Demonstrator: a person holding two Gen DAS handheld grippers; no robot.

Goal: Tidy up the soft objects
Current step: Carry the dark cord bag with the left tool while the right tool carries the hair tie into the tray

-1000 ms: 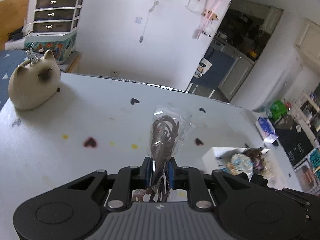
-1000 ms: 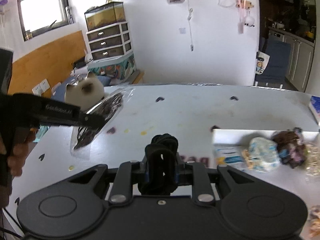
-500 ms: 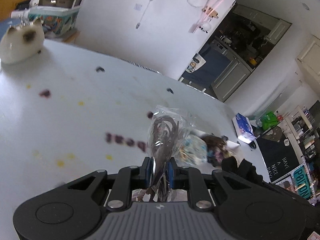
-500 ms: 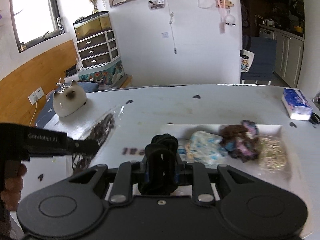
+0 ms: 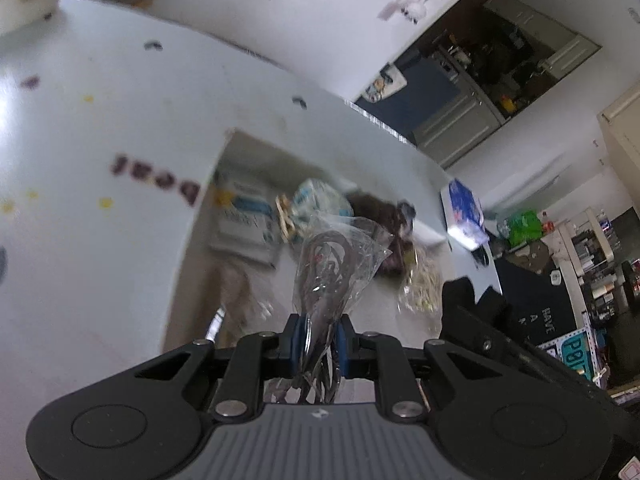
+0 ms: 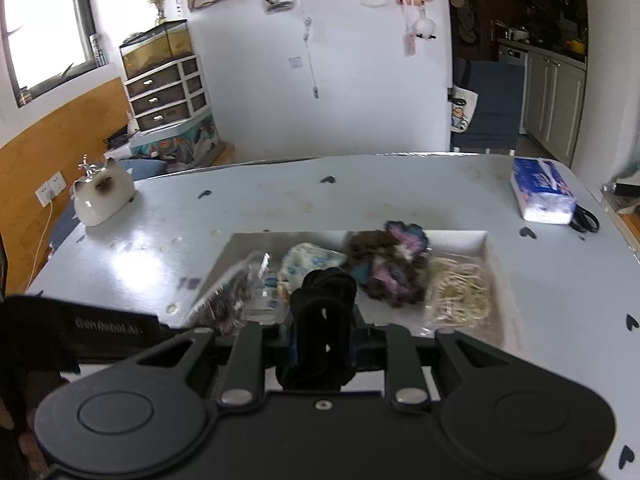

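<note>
My left gripper (image 5: pixel 318 340) is shut on a clear plastic bag of brown cords (image 5: pixel 332 264) and holds it over the near left part of the white tray (image 6: pixel 494 256). The bag also shows in the right wrist view (image 6: pixel 230 300). My right gripper (image 6: pixel 322 344) is shut on a black fabric bundle (image 6: pixel 324 300) just in front of the tray. In the tray lie a pale blue patterned pouch (image 6: pixel 310 260), a brown and pink fluffy piece (image 6: pixel 388 268) and a bag of cream cords (image 6: pixel 460 292).
A cat-shaped white ornament (image 6: pixel 102 196) stands at the table's far left. A blue tissue pack (image 6: pixel 542 194) lies at the far right, with a black object beside it. The white table (image 6: pixel 160 248) has small dark heart marks. A kitchen doorway is behind.
Both grippers have moved toward the tray. My left gripper has swung right and carried the bag of brown cords over the tray's left part. The right gripper still holds the black bundle.
</note>
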